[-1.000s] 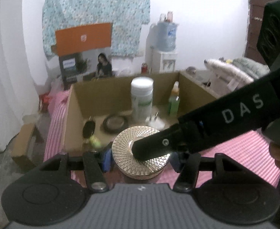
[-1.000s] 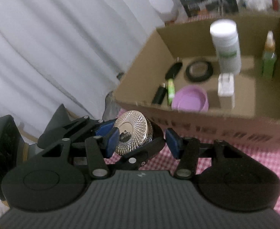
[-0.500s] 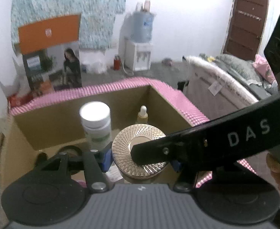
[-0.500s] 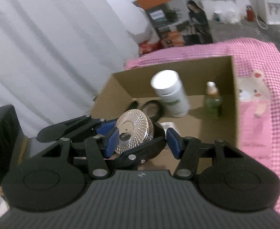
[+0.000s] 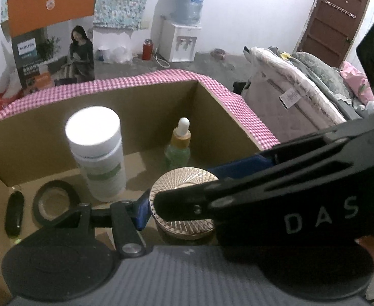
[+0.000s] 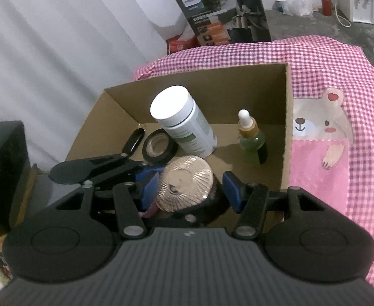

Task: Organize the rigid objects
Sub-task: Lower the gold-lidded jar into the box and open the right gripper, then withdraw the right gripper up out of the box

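The jar [image 5: 185, 179] hangs over the near part of the box [image 5: 146, 107], above its floor and between both tongs at once. The left tongs [image 5: 184, 211] are about half closed on it: the blue pad [image 5: 141, 210] presses on the jar's side, and the other finger is hidden under the right tongs. The right tongs [image 6: 190, 191] come across from the side, with one black finger lying over the jar's lid and one blue pad behind it. From their own camera the jar sits tilted between the two pads. One pad is just at the lid's rim, but I cannot tell if the other pad touches the dark body, so I cannot say that these tongs grip it. The jar is round and low, with a shiny gold lid cut in fine rays from the centre. The box is plain brown cardboard, open on top, and stands on a pink checked cloth [image 6: 314, 58]. Inside the box, near its far wall, a tall white plastic bottle [image 6: 184, 125] stands, and a small green dropper bottle [image 6: 250, 137] stands toward the far corner. A black tape roll [image 6: 158, 148] and a black oblong thing [image 6: 134, 140] lie flat on the box floor.
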Action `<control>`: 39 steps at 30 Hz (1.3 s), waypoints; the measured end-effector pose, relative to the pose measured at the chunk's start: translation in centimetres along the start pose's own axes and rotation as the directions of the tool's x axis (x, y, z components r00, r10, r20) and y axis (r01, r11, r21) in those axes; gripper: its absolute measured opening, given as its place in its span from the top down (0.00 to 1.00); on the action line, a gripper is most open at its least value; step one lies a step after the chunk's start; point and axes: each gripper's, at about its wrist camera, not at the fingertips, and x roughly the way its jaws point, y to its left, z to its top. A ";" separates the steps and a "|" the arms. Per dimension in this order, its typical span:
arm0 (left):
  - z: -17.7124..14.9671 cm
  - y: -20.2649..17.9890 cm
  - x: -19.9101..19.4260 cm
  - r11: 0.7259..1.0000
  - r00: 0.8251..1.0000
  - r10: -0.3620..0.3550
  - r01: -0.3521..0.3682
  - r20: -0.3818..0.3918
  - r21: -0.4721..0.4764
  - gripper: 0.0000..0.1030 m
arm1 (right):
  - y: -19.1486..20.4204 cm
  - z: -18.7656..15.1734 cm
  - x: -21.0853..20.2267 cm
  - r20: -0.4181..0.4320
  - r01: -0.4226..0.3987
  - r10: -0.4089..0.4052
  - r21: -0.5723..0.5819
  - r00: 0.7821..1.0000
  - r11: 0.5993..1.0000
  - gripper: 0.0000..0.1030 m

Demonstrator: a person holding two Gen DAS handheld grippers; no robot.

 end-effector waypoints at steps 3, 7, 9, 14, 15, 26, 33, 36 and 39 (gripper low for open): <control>-0.1 -0.1 0.1 1.000 1.000 0.010 -0.010 0.004 -0.002 0.43 | 0.1 0.1 0.2 0.003 0.014 -0.014 -0.015 1.000 1.000 0.46; 0.0 -0.4 -0.3 1.000 1.000 -0.005 0.005 0.013 -0.006 0.41 | -0.3 0.1 -0.3 0.014 -0.004 0.004 0.001 1.000 1.000 0.46; -0.1 -0.6 -0.6 1.000 1.000 -0.001 0.001 0.022 0.001 0.39 | -0.3 -0.1 -0.5 0.025 -0.002 0.002 0.002 1.000 1.000 0.46; -0.5 -1.5 -2.8 1.000 0.996 0.004 -0.006 0.092 0.028 0.24 | 0.0 -0.8 -1.9 0.083 -0.030 0.030 0.006 0.996 1.000 0.45; -0.6 -1.8 -3.4 0.999 0.994 0.008 -0.012 0.109 0.038 0.21 | 0.2 -1.0 -2.5 0.106 -0.035 0.035 0.003 0.994 0.999 0.43; -4.6 -4.3 -12.9 0.985 0.942 0.129 -0.158 0.309 0.072 0.00 | 4.2 -6.8 -11.9 0.449 -0.077 0.056 0.030 0.892 0.997 0.04; -7.3 -4.3 -16.3 0.955 0.900 0.291 -0.292 0.326 -0.045 0.00 | 7.3 -11.3 -13.2 0.495 0.049 -0.092 0.098 0.864 0.994 0.01; -8.4 -4.0 -16.9 0.939 0.886 0.345 -0.328 0.311 -0.107 0.00 | 8.9 -12.7 -13.4 0.510 0.162 -0.185 0.090 0.840 0.983 0.01; -9.3 -3.8 -17.1 0.928 0.882 0.371 -0.342 0.291 -0.148 0.00 | 10.3 -13.8 -13.3 0.526 0.289 -0.292 0.091 0.799 0.953 0.01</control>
